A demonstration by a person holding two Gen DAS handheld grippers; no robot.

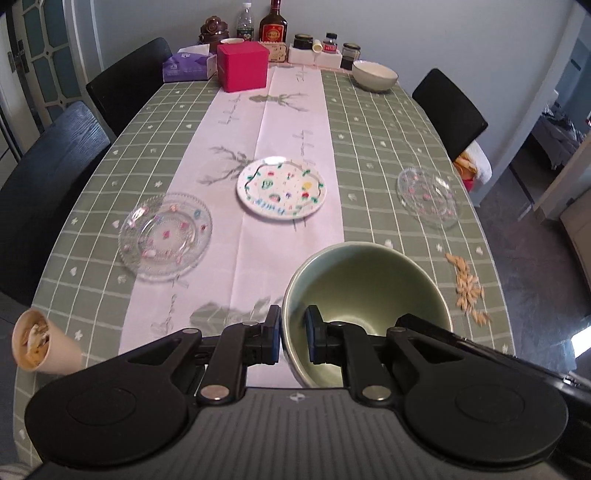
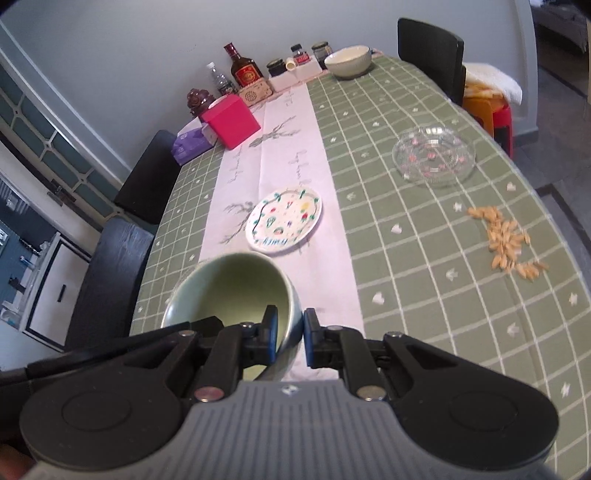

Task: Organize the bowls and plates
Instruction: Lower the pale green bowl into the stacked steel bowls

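A green bowl (image 1: 365, 295) is held above the near table edge by both grippers. My left gripper (image 1: 293, 338) is shut on its left rim, and my right gripper (image 2: 290, 334) is shut on its right rim; the bowl also shows in the right wrist view (image 2: 236, 291). A painted white plate (image 1: 281, 188) lies on the pink runner, also in the right wrist view (image 2: 283, 220). A glass plate (image 1: 165, 236) lies left, another glass plate (image 1: 428, 195) right, the latter also in the right wrist view (image 2: 433, 154). A cream bowl (image 1: 373, 75) stands at the far end, also in the right wrist view (image 2: 347, 59).
Scattered seeds (image 1: 467, 284) lie near the right edge. A paper cup of shells (image 1: 37, 341) hangs at the near left edge. A red box (image 1: 242, 66), tissue box (image 1: 188, 65), bottles and jars (image 1: 273, 26) crowd the far end. Black chairs (image 1: 55, 170) flank the table.
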